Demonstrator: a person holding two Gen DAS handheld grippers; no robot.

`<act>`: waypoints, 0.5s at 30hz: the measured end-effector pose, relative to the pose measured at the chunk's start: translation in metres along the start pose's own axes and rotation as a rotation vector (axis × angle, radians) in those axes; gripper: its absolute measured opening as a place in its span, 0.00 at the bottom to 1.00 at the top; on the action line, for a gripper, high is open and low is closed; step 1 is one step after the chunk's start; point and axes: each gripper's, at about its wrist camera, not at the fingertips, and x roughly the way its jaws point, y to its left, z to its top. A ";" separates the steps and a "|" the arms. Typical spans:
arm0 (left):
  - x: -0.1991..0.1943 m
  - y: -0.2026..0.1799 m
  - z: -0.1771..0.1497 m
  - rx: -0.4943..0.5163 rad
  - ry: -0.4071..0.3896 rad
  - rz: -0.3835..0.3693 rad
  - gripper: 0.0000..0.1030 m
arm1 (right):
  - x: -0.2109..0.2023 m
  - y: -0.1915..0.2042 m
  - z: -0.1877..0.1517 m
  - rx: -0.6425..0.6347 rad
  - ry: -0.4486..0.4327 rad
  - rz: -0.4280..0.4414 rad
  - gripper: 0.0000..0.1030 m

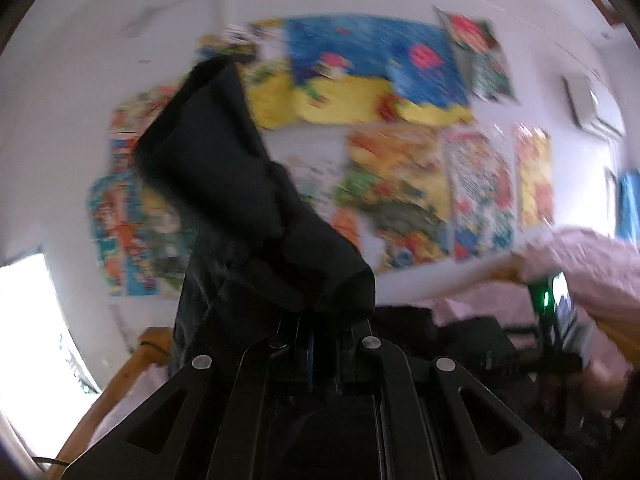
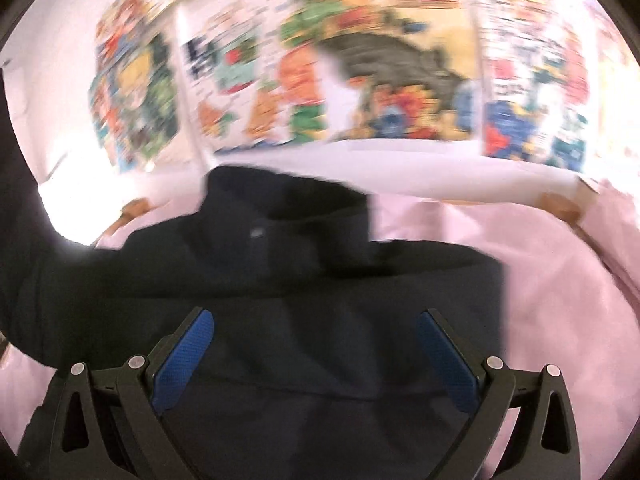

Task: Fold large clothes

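Black linkage bars fill the near edge of the left wrist view, and the left gripper (image 1: 310,332) is clenched on a fold of the dark garment (image 1: 224,184), its fingers drawn tight together with the cloth bunched between them. From that pinch the cloth rises up and to the left, lifted in front of the white wall (image 1: 80,100) and its colourful posters (image 1: 372,76). The view is tilted and blurred. At the lower left a wooden bed frame (image 1: 120,376) shows, and to the right lies pink bedding (image 1: 592,256). At the far right of this view a black device with a green light (image 1: 544,300) shows in part; what it is cannot be told through the blur.

Seen from the right wrist, the right gripper (image 2: 316,360) is released: its blue pads (image 2: 182,364) stand wide apart with nothing pressed between them. It points slightly downward over the garment (image 2: 320,288), whose main body lies spread on the pink bedding (image 2: 560,300), collar toward the far side. Whether the pads touch the cloth cannot be told. On the left a part of the dark cloth lifts up and away out of the picture. Posters (image 2: 360,60) cover the far wall.
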 end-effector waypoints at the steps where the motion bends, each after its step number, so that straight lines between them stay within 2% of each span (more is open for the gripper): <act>1: 0.011 -0.017 -0.003 0.026 0.022 -0.030 0.05 | -0.002 -0.010 0.001 0.012 -0.004 -0.007 1.00; 7: 0.060 -0.104 -0.047 0.202 0.126 -0.152 0.04 | -0.014 -0.077 -0.014 0.125 0.014 -0.042 1.00; 11: 0.084 -0.138 -0.085 0.237 0.215 -0.217 0.04 | -0.017 -0.108 -0.028 0.196 0.046 -0.016 1.00; 15: 0.104 -0.151 -0.116 0.238 0.301 -0.258 0.04 | -0.022 -0.127 -0.039 0.257 0.054 0.035 1.00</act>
